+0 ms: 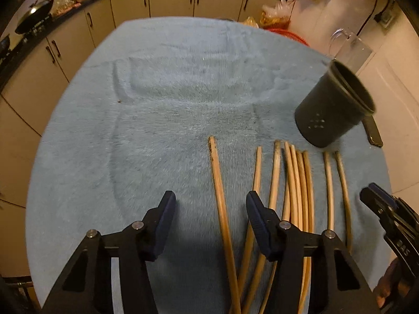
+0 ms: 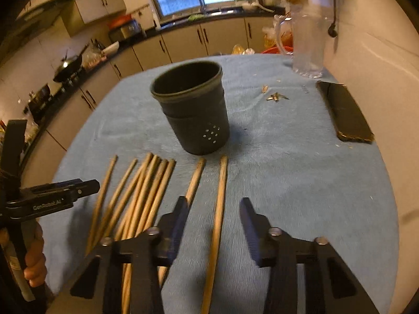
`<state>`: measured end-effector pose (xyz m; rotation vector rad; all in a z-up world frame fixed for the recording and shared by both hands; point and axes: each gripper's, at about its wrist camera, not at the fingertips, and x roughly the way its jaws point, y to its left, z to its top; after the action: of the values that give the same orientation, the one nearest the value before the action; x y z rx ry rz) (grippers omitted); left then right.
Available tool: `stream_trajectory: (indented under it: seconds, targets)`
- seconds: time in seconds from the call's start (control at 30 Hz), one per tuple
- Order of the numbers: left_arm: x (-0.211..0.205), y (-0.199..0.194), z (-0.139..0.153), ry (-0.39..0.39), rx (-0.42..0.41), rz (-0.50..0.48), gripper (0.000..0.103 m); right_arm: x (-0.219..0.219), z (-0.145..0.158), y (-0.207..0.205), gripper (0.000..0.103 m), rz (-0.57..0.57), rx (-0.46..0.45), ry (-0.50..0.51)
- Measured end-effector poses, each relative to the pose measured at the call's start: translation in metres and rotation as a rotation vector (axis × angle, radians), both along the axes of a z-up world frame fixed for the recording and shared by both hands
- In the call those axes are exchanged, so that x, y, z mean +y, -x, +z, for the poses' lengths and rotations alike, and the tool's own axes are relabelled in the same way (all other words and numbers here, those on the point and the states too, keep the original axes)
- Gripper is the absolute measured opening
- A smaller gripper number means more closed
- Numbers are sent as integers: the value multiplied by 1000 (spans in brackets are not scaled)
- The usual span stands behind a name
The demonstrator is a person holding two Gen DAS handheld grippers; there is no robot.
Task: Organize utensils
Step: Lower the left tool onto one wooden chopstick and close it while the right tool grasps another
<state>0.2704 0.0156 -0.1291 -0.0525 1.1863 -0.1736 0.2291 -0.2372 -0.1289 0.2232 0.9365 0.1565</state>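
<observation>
Several wooden chopsticks (image 1: pixel 298 183) lie side by side on a blue towel; they also show in the right wrist view (image 2: pixel 149 193). A dark holder cup (image 1: pixel 332 107) stands upright behind them, seen too in the right wrist view (image 2: pixel 193 110). My left gripper (image 1: pixel 209 201) is open, hovering over the leftmost chopstick (image 1: pixel 218 191). My right gripper (image 2: pixel 213 206) is open, with the rightmost chopstick (image 2: pixel 220 201) lying between its fingers on the towel. The right gripper also shows at the left wrist view's right edge (image 1: pixel 387 209); the left gripper shows in the right wrist view (image 2: pixel 65 192).
A black phone (image 2: pixel 343 112) lies on the towel (image 2: pixel 288 170) at the right. A clear glass pitcher (image 2: pixel 309 44) stands at the far right corner. Small scraps (image 2: pixel 275 96) lie behind the cup. Kitchen cabinets (image 1: pixel 170 0) and a wall (image 2: pixel 379 60) surround the table.
</observation>
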Motion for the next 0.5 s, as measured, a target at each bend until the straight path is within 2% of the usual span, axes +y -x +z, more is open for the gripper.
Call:
stream_trajectory:
  seconds: [0.13, 0.23, 0.33, 0.37, 0.4, 0.43, 0.5]
  targets:
    - [-5, -13, -12, -13, 39, -13, 50, 4, -15, -26, 29, 19, 52, 14]
    - [-8, -17, -13, -38, 32, -13, 46, 3, -26, -40, 21, 7, 94, 28]
    - [-18, -18, -14, -114, 18, -30, 39, 7, -30, -44, 16, -1, 100, 77]
    - [-22, -19, -14, -148, 11, -36, 35, 10, -30, -45, 15, 0, 102, 101]
    - [-25, -19, -13, -158, 8, -42, 28, 13, -29, -46, 14, 5, 103, 123]
    - [-28, -20, -13, -162, 8, -47, 26, 17, -29, -47, 12, 9, 102, 148]
    - [-31, -22, -12, -175, 1, -50, 12, 21, -29, -48, 10, 11, 102, 169]
